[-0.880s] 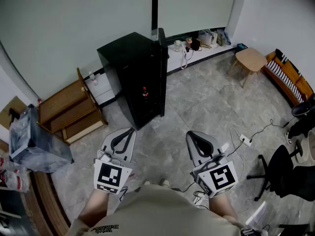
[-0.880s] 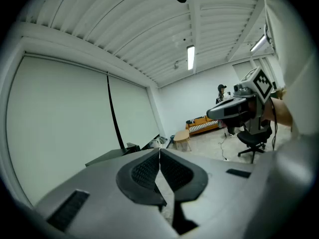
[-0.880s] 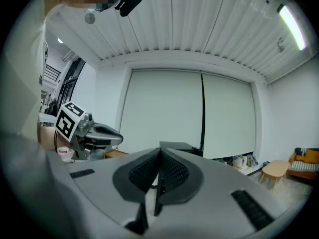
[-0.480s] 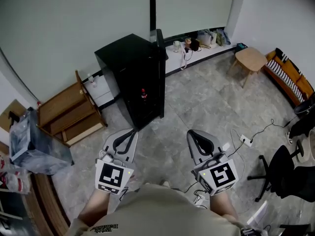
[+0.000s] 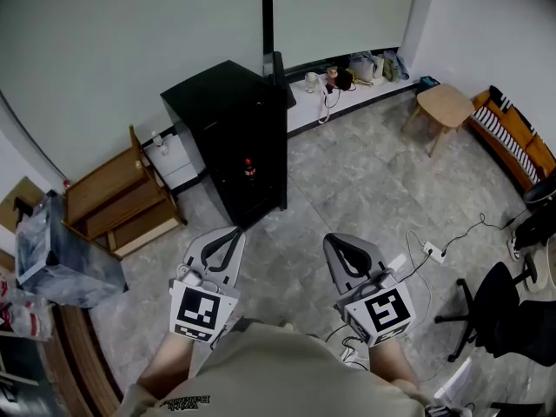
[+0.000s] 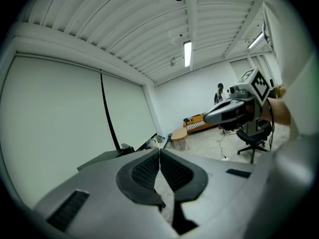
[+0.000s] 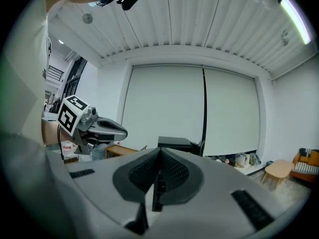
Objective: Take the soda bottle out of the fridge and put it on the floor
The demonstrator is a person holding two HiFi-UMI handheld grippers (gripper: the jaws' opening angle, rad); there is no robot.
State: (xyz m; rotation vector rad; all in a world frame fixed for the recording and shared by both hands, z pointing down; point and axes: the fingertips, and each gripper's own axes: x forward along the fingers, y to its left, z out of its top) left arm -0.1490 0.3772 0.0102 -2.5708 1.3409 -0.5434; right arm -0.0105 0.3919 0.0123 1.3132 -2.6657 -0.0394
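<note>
Head view: a person stands on a grey tiled floor [image 5: 365, 189] and looks down at two hand-held tools. The left gripper [image 5: 231, 233] and the right gripper [image 5: 334, 241] both point forward, well short of a black fridge [image 5: 217, 115] at 11 o'clock. Its door stands open. The soda bottle [image 5: 249, 168], dark with a red cap, stands upright inside, at 12 o'clock from the left gripper. A wooden shelf [image 5: 117, 200] lies at 9 o'clock and a stool [image 5: 443, 104] at 2 o'clock.

Left gripper view: the left gripper [image 6: 159, 154] has its jaws pressed together with nothing between them. The right gripper [image 6: 230, 111] shows at 2 o'clock. The fridge top [image 6: 102, 158] sits at 9 o'clock.

Right gripper view: the right gripper [image 7: 159, 156] is also closed and empty. The fridge [image 7: 178, 144] is straight ahead at 12 o'clock and the left gripper [image 7: 99, 126] at 9 o'clock.

The bottle looks small, so whether it is plastic or glass cannot be told. If full it is probably fairly heavy and stiff. Its round, smooth side may be cold and slippery. A hold across the middle of the body, below the neck, seems safest, and the jaws must open first.
</note>
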